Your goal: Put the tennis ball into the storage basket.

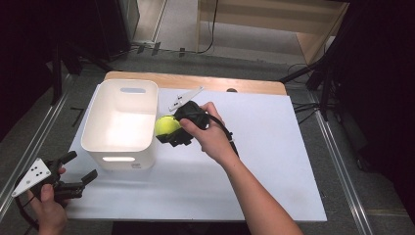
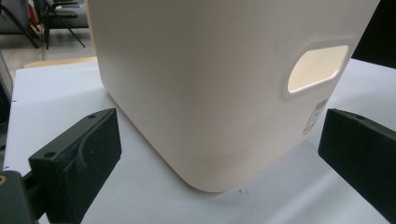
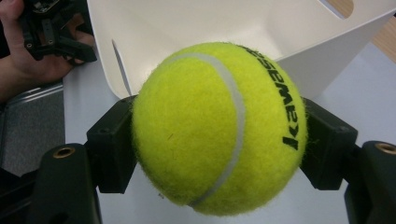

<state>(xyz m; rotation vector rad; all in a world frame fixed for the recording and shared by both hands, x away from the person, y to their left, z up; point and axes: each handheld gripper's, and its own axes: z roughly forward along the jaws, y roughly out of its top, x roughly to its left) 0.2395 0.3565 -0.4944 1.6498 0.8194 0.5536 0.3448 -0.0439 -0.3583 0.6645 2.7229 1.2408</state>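
The right gripper (image 1: 172, 133) has its fingers clamped on the tennis ball (image 1: 167, 126), held just off the white bin's (image 1: 98, 128) rim at its 3 o'clock side. The carry looks nearly done; next, lift over the rim and release inside the bin, which looks empty. The left gripper (image 1: 77, 175), fingers wide and holding nothing, rests at the bin's 7 o'clock on the desk (image 1: 274, 166).

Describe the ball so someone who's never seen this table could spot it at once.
Start at the white bin on the left part of the white table. Just off its right wall, the right gripper holds a tennis ball between its black jaws. It is the one bright yellow-green, fuzzy round thing there, with a pale seam and black lettering.
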